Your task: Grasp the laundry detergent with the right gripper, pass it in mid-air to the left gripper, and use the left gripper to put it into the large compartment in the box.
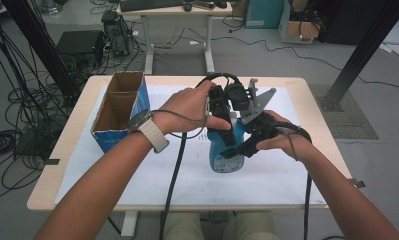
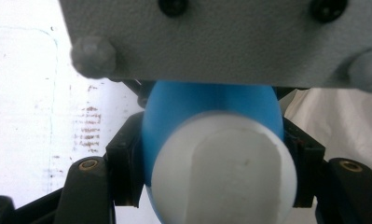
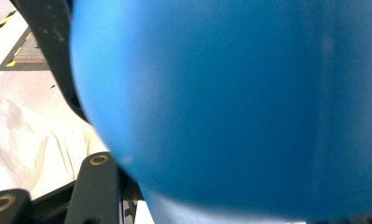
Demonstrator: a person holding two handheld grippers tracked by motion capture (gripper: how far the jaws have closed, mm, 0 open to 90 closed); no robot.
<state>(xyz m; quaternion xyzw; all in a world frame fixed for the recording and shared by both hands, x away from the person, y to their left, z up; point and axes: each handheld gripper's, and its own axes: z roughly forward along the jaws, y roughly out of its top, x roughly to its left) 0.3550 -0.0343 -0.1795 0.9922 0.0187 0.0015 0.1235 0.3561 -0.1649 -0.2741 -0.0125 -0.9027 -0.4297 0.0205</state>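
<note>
In the left gripper view, the left gripper (image 2: 216, 154) has its two black jaws pressed against either side of a blue bottle (image 2: 211, 105), just below the bottle's white cap (image 2: 223, 170), which bulges toward the camera in the lower middle of the frame. The jaws are clamped on the bottle's upper part. A grey plate (image 2: 211, 42) belonging to the other gripper crosses the top of this frame.

In the right gripper view, the bottle's blue body (image 3: 230, 102) is blurred and covers most of the frame, from upper left to the right edge. One black jaw rises at the lower left, right beside the blue surface; the other jaw is hidden, so I cannot tell from this view alone how far they stand apart. In the high view, the right gripper (image 1: 244, 145) sits just right of centre with its jaws closed across the bottle's body (image 1: 222, 150), near the label.

In the high view the bottle stands on a white sheet (image 1: 137, 180) in the middle of the frame, between the left hand (image 1: 189, 107) and the right hand (image 1: 282, 140). The sheet covers a light wooden table (image 1: 77, 135). At the middle left of the frame, well apart from the bottle, an open cardboard box (image 1: 119, 107) with two compartments sits on the table.
</note>
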